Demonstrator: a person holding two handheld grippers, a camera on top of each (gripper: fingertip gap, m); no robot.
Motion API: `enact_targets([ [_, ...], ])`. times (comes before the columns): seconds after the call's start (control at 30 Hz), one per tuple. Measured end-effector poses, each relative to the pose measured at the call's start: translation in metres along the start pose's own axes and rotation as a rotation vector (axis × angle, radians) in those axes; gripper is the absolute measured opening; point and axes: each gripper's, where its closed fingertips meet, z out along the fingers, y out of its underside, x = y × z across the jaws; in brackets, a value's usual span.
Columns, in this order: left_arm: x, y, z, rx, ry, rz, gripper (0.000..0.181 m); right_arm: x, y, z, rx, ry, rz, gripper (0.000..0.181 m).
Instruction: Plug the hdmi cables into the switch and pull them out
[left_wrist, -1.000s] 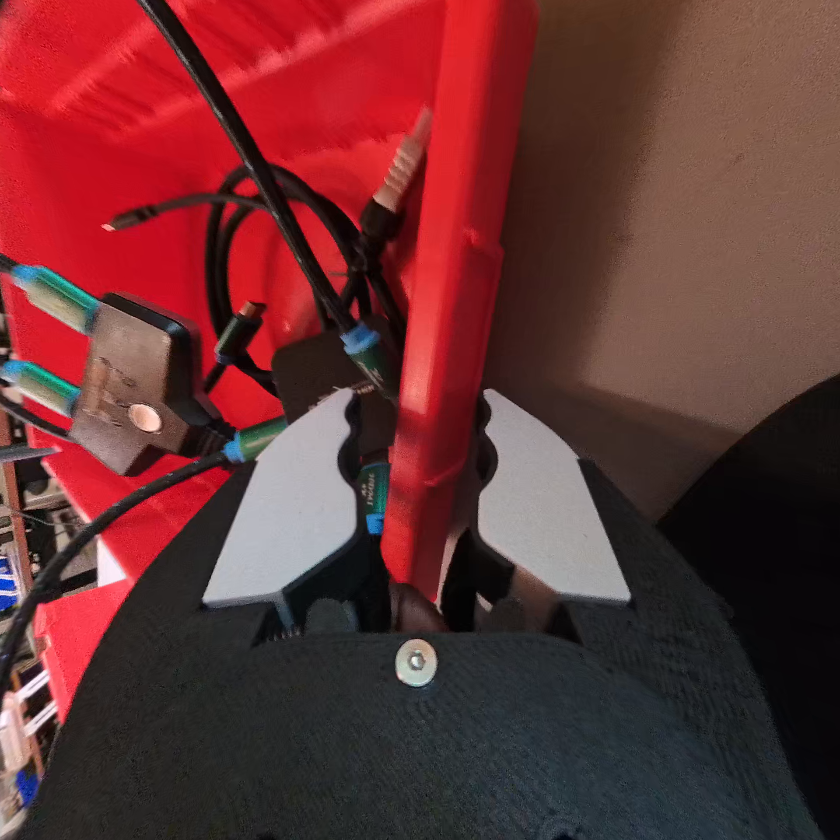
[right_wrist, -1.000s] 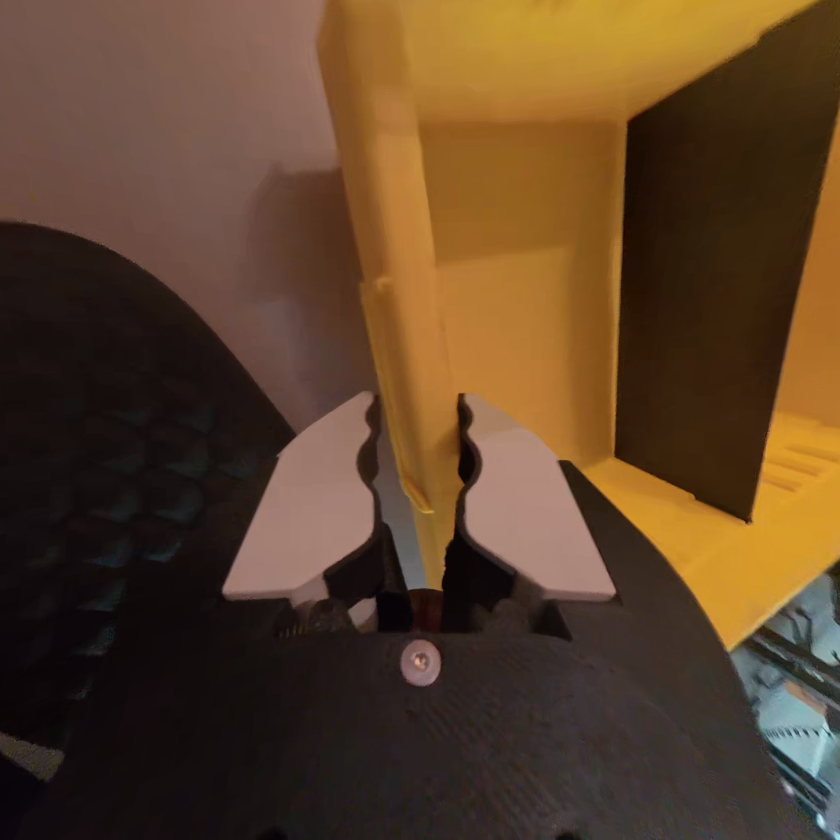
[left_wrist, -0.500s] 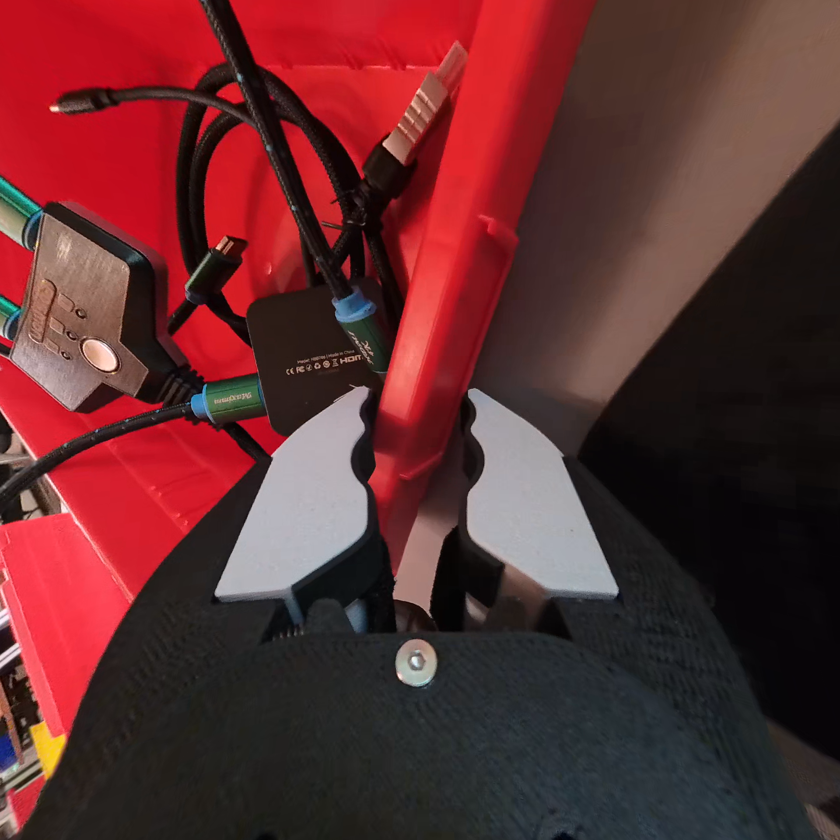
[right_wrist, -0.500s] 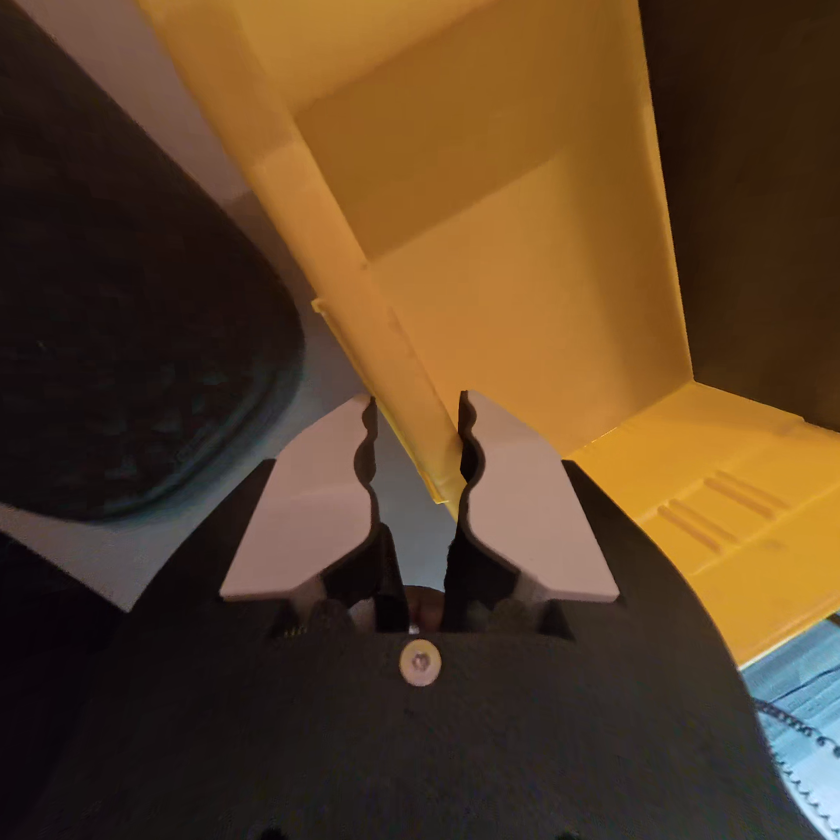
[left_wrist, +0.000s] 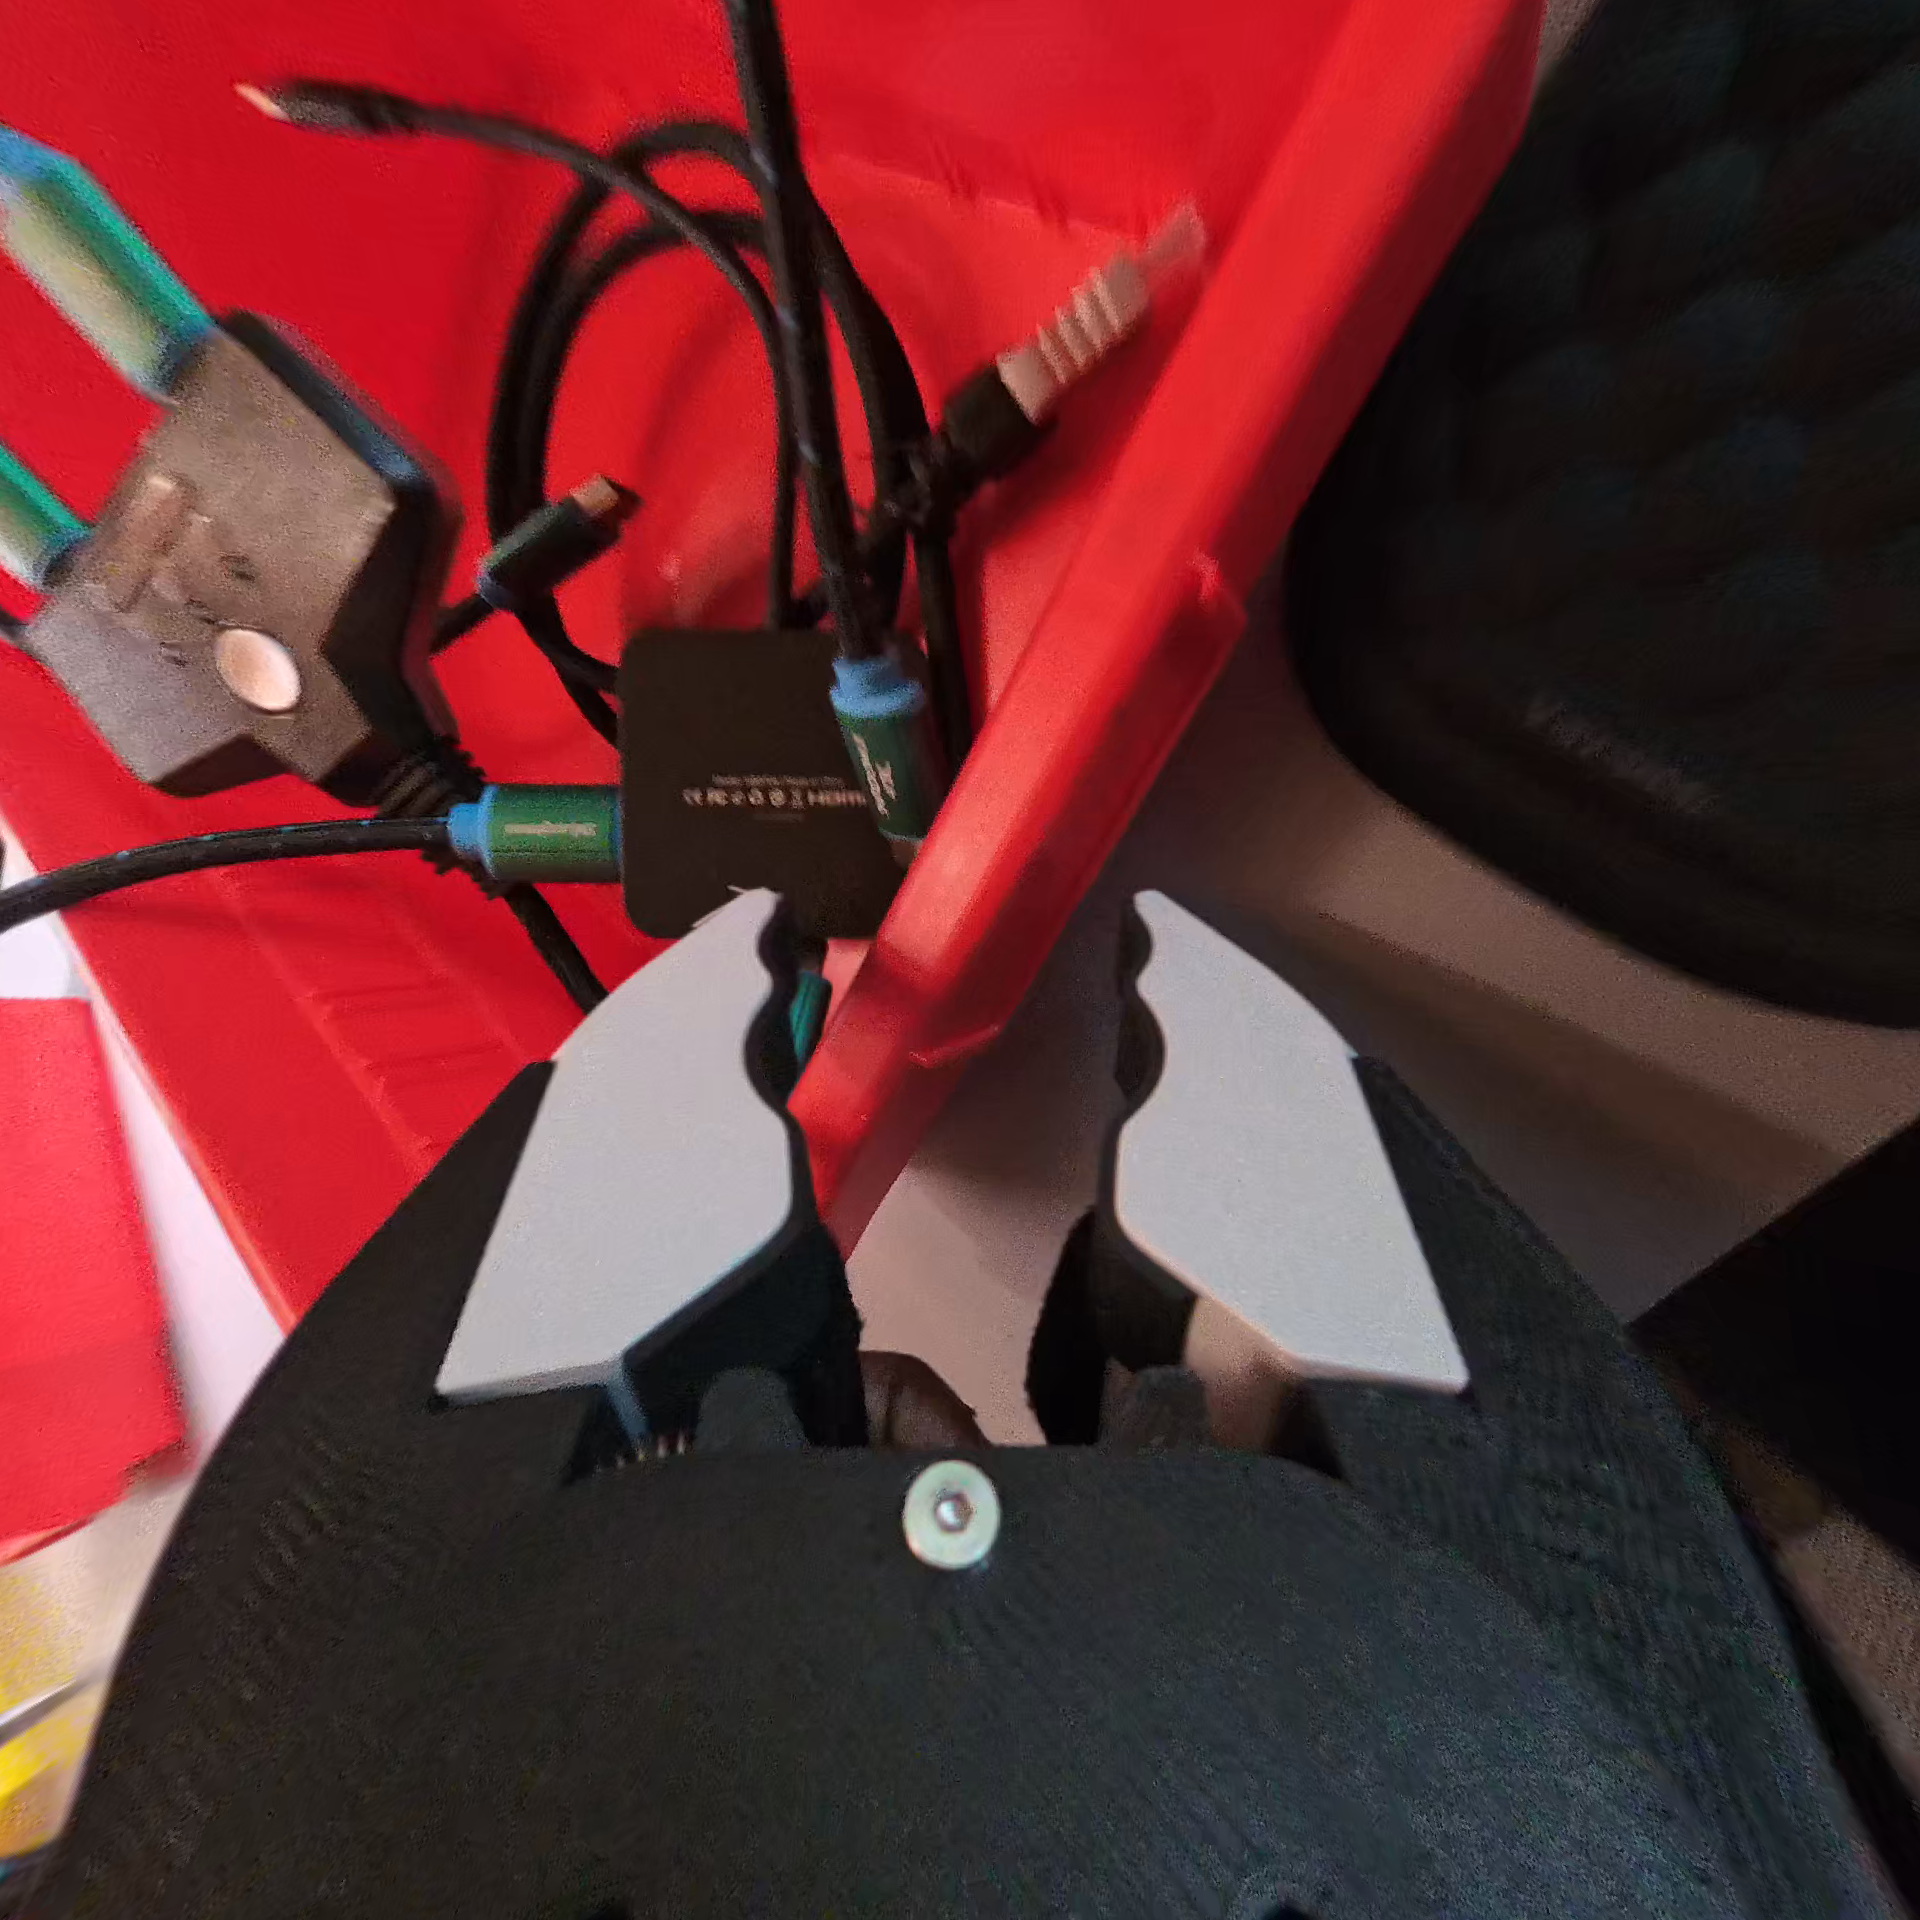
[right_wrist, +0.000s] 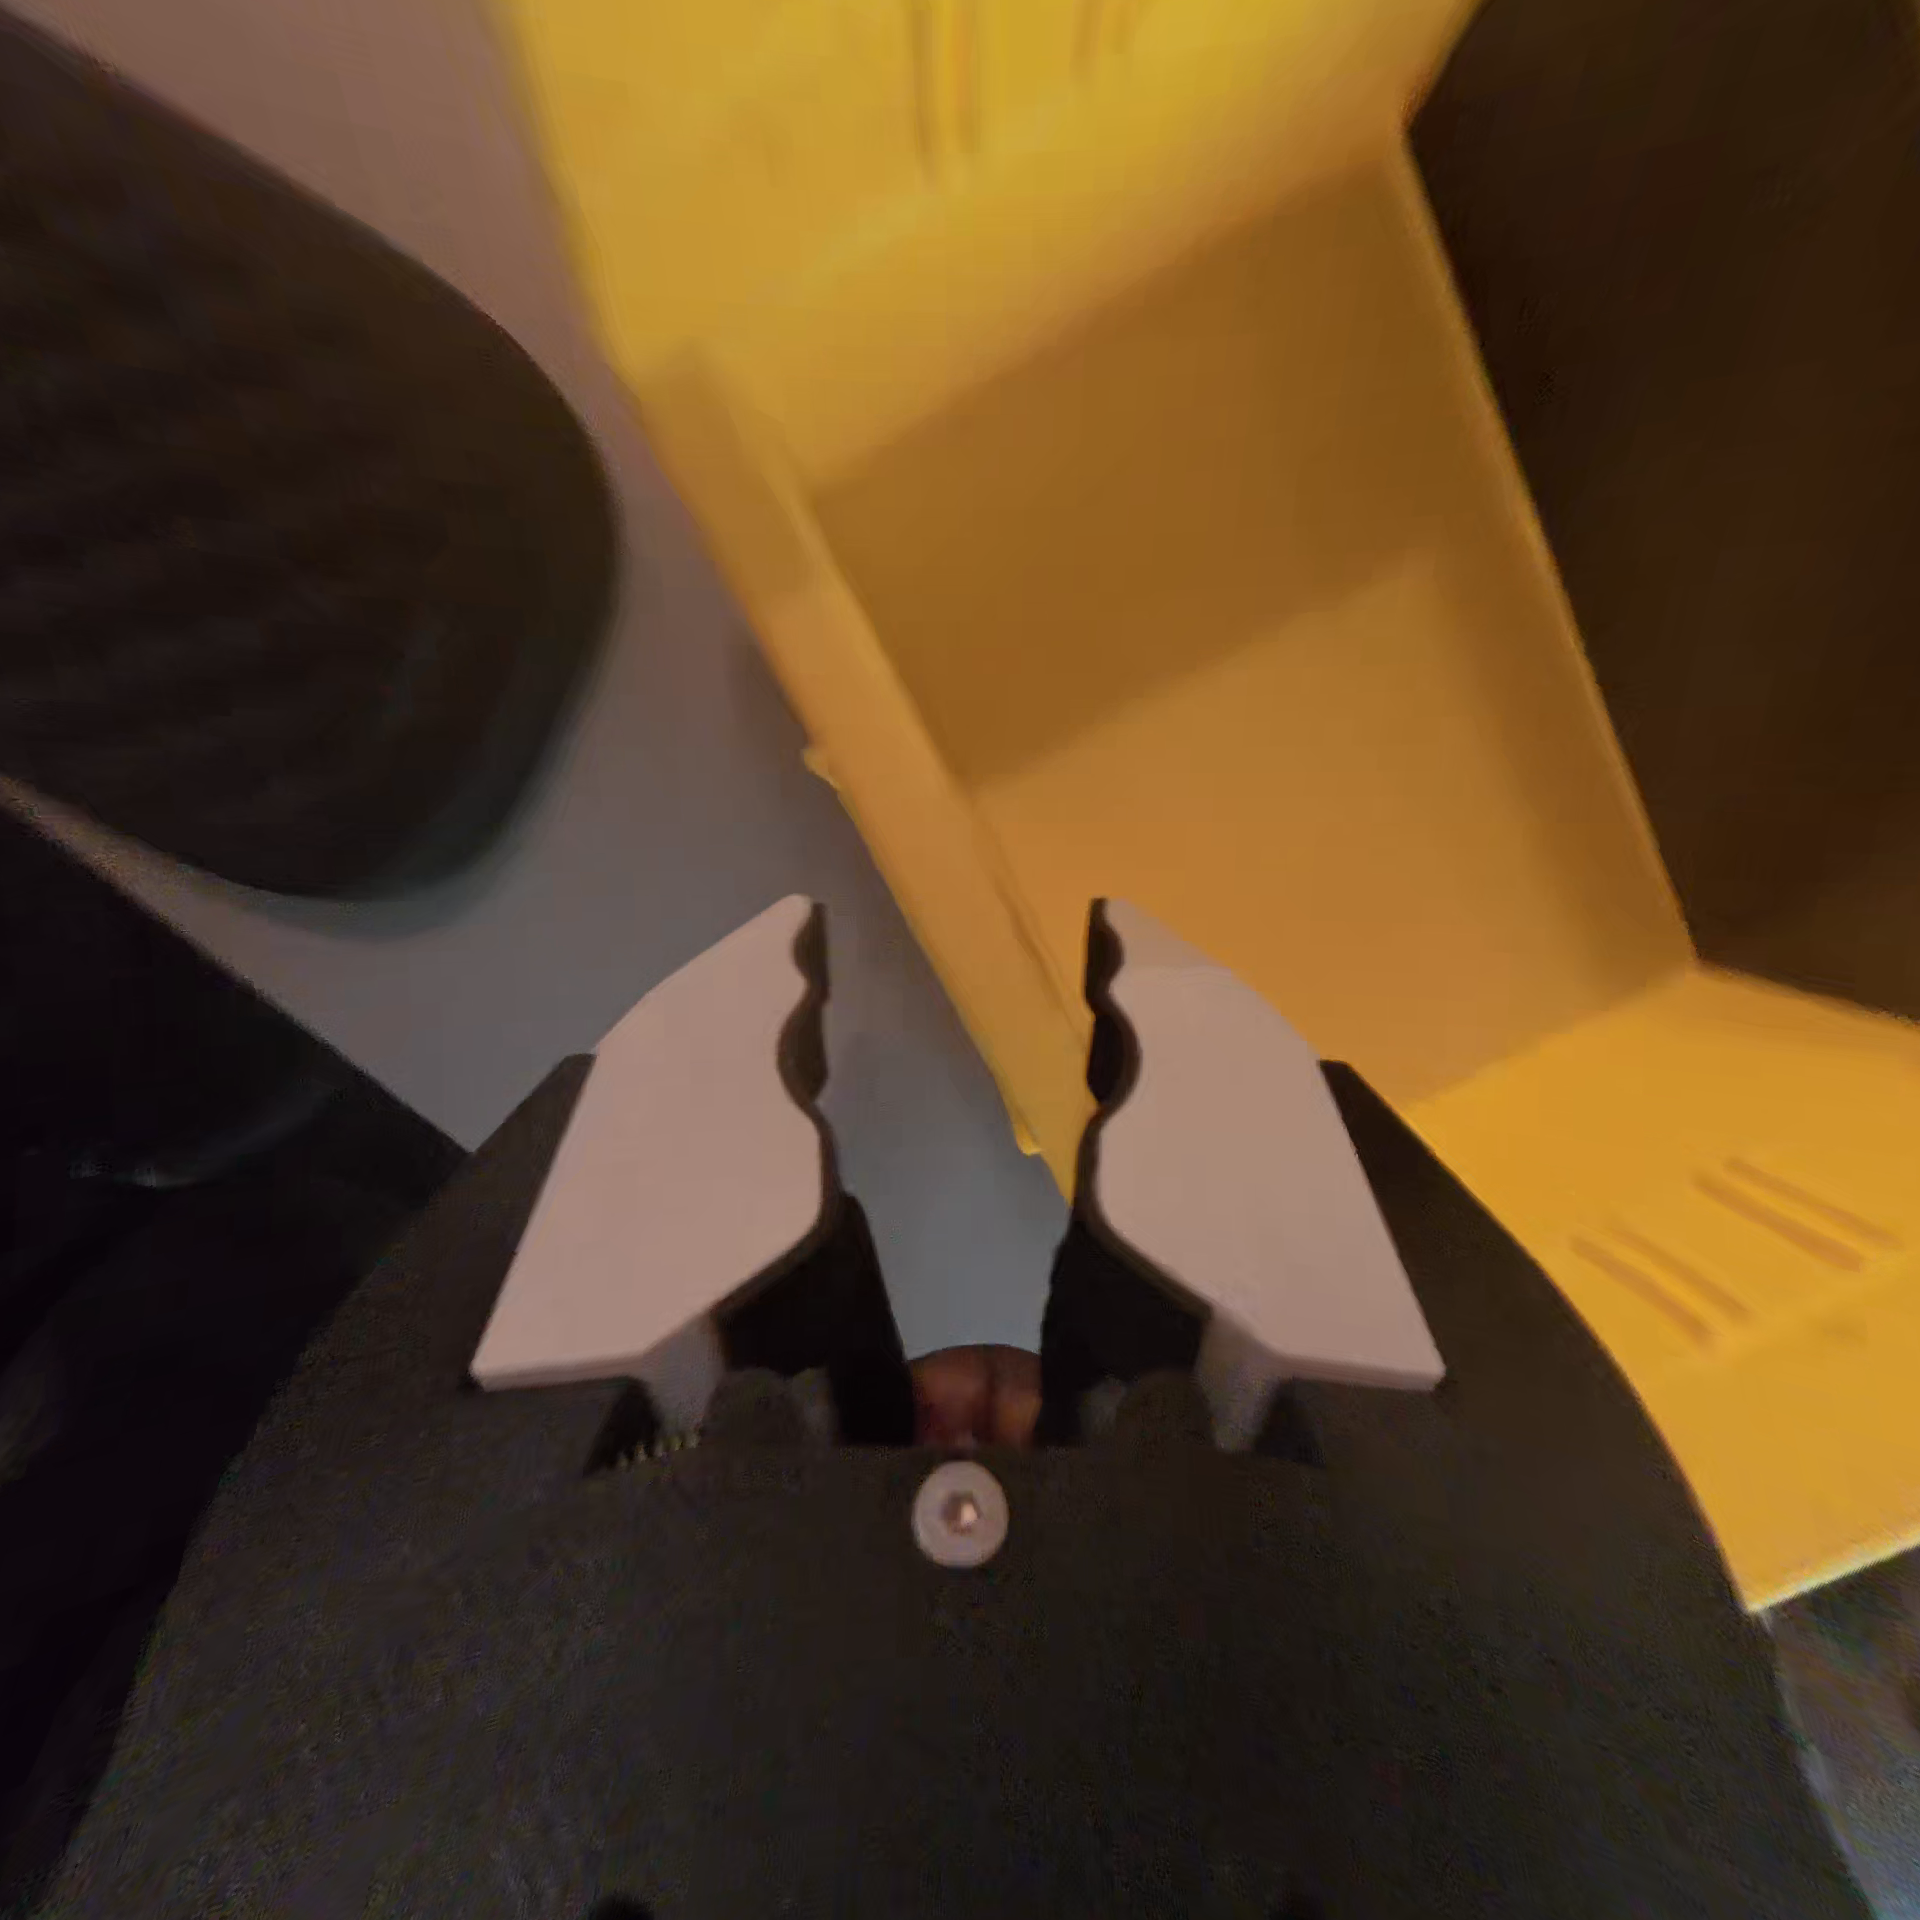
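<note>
Across the left wrist view a red bin (left_wrist: 1195, 582) is spread, its rim running on a slant from upper right down between the fingers of the left gripper (left_wrist: 951, 914). Those fingers are parted widely; the rim lies against the inner face of the left-hand finger (left_wrist: 665, 1122), while clear space is left between the rim and the other finger, so nothing is clamped. Beyond the rim, pale grey surface (left_wrist: 1403, 935) and a dark rounded shape (left_wrist: 1662, 520) are seen at the right.

Inside the red bin, little free room is left: a grey switch (left_wrist: 218, 592) with a round button lies at the left with green-sleeved plugs entering its far side, and a flat black box (left_wrist: 743, 790) lies just ahead of the fingertips. One green hdmi plug (left_wrist: 545, 829) is seated in the box's left side, and another (left_wrist: 883, 748) lies at its right edge. Black cables (left_wrist: 644, 343) are looped above, and a loose plug with a ribbed grey collar (left_wrist: 1081, 332) rests against the bin wall.

Through the right wrist view a yellow bin (right_wrist: 1195, 675) is seen, its rim passing between the fingers of the right gripper (right_wrist: 956, 909). These are likewise apart; the rim touches the right-hand finger (right_wrist: 1226, 1122) only, with open gap on the other side. A dark panel (right_wrist: 1704, 468) stands within the yellow bin.
</note>
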Motion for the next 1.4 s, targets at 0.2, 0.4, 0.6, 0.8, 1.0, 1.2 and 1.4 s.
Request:
enact_targets([
  [0.2, -0.053, -0.067, -0.052, 0.461, -0.224, -0.391, 0.064, -0.031, -0.066, -0.067, 0.543, -0.028, -0.195, 0.084],
  [0.4, -0.088, -0.056, -0.012, 0.122, -0.261, -0.504, 0.063, -0.065, -0.094, -0.093, 0.684, 0.012, -0.381, 0.086],
  [0.6, -0.112, -0.031, 0.034, -0.12, -0.302, -0.485, 0.055, -0.085, -0.1, -0.098, 0.681, 0.038, -0.456, 0.086],
  [0.8, -0.117, -0.016, 0.051, -0.213, -0.344, -0.465, 0.055, -0.096, -0.103, -0.1, 0.697, 0.031, -0.497, 0.085],
  [1.0, -0.123, 0.0, 0.069, -0.352, -0.385, -0.366, 0.043, -0.097, -0.105, -0.092, 0.654, 0.043, -0.529, 0.085],
  [1.2, -0.134, -0.011, 0.058, -0.242, -0.474, -0.368, 0.038, -0.097, -0.107, -0.093, 0.667, 0.047, -0.538, 0.082],
  [1.4, -0.152, -0.035, 0.022, -0.029, -0.611, -0.37, 0.037, -0.1, -0.11, -0.093, 0.661, 0.073, -0.552, 0.08],
])
